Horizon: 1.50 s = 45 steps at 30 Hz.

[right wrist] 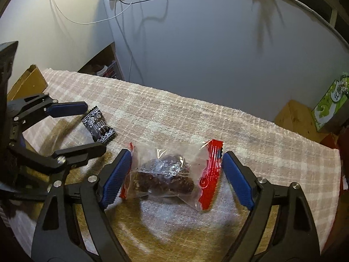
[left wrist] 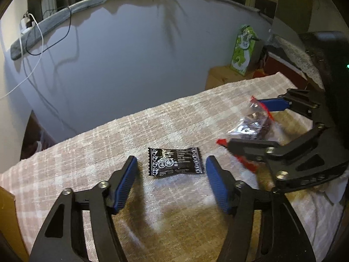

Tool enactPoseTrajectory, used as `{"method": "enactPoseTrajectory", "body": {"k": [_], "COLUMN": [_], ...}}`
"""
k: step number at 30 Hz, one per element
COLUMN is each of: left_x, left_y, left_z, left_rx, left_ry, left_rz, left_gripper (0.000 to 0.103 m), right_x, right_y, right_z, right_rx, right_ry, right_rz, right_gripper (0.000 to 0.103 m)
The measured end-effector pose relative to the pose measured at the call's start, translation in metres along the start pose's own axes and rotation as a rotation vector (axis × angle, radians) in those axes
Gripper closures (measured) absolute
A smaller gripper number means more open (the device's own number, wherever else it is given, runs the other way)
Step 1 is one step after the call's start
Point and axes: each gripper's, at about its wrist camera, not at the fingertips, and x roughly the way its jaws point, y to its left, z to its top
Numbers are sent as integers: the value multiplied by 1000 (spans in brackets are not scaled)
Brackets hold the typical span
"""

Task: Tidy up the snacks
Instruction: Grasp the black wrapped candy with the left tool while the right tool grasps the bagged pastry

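Observation:
A small black snack packet (left wrist: 176, 162) with white print lies flat on the checked towel (left wrist: 152, 126). My left gripper (left wrist: 171, 163) is open, its blue pads on either side of the packet, a little short of it. A clear snack bag with red ends (right wrist: 172, 172) holding dark pieces lies between the open pads of my right gripper (right wrist: 176, 156). In the left wrist view the right gripper (left wrist: 246, 122) and the clear bag (left wrist: 253, 124) show at the right. In the right wrist view the left gripper (right wrist: 96, 126) and the black packet (right wrist: 99, 126) show at the left.
The towel-covered table ends at a grey wall (left wrist: 130, 54) with hanging cables (left wrist: 37, 41). A green carton (left wrist: 243, 48) stands on a brown box (left wrist: 220, 76) at the back right. A cardboard box (right wrist: 28, 83) sits at the table's left end.

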Motion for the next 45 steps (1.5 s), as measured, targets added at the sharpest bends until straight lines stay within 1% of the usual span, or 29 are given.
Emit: {"method": "enactPoseTrajectory", "body": {"k": [4, 6, 7, 8, 9, 11, 13, 16, 19, 22, 27, 30, 32, 36, 38, 39, 40, 41, 45], "left_x": [2, 2, 2, 2, 1, 1, 1, 1, 0, -2, -8, -9, -10, -9, -10, -11, -14, -17, -20], "left_y": [-6, -6, -8, -10, -12, -14, -11, -4, 0, 8, 12, 13, 19, 20, 21, 22, 22, 23, 27], "left_z": [3, 3, 3, 3, 2, 2, 2, 4, 3, 3, 2, 1, -2, -1, 0, 0, 1, 2, 2], "left_rx": [27, 31, 35, 41, 47, 50, 34, 3, -24, -76, -107, -110, -132, -121, -132, -138, -143, -147, -147], "left_ry": [-1, -3, -6, -8, -9, -11, -10, -8, -10, -15, -27, -29, -29, -32, -35, -41, -51, -57, -54], "left_rz": [23, 19, 18, 15, 12, 10, -5, -26, -44, -72, -75, -66, -74, -53, -50, -45, -41, -38, -25], "left_gripper": [42, 51, 54, 60, 66, 69, 70, 72, 73, 75, 79, 79, 79, 79, 80, 84, 87, 92, 94], "right_x": [-2, -2, -2, -3, -4, -6, -6, -8, -10, -12, -17, -20, -22, -25, -24, -25, -25, -26, -29], "right_y": [-1, -1, 0, 0, 0, -1, -1, -2, -3, -5, -9, -10, -10, -10, -10, -11, -11, -11, -11], "right_z": [-2, -3, -3, -3, -3, -4, -5, -5, -6, -7, -9, -9, -9, -10, -10, -11, -11, -11, -10], "right_rx": [-7, -8, -9, -8, -6, -2, -1, 10, 17, 28, 42, 50, 50, 51, 54, 56, 57, 57, 60], "right_ry": [-2, -3, -5, -7, -11, -11, -13, -20, -26, -36, -48, -55, -61, -64, -63, -63, -65, -69, -80], "right_rz": [3, 2, 2, 4, 5, 10, 11, 20, 23, 29, 37, 40, 41, 42, 44, 46, 47, 47, 49], "right_gripper": [17, 18, 19, 21, 27, 29, 32, 41, 43, 45, 46, 46, 47, 47, 47, 47, 47, 47, 47]}}
